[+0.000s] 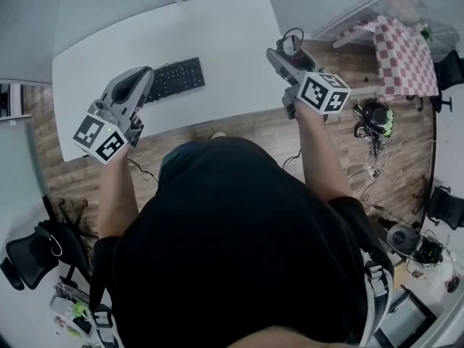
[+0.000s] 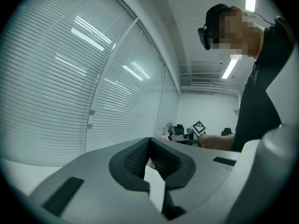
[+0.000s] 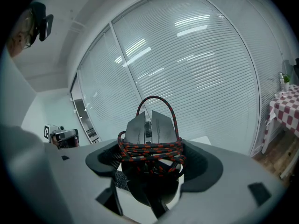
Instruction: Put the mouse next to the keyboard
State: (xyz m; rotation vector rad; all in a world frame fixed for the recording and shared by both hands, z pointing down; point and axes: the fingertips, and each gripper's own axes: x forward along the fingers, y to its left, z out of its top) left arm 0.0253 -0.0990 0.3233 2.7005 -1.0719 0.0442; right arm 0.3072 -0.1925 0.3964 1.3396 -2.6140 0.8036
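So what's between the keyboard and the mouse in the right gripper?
Only bare white tabletop, seen in the head view; nothing sits between keyboard and mouse.

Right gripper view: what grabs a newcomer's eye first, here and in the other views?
The mouse, wound in its red-and-black braided cable, sits clamped in the right gripper, raised against the window blinds. On the white table lies a black keyboard, with the left gripper shut and empty near its left end.
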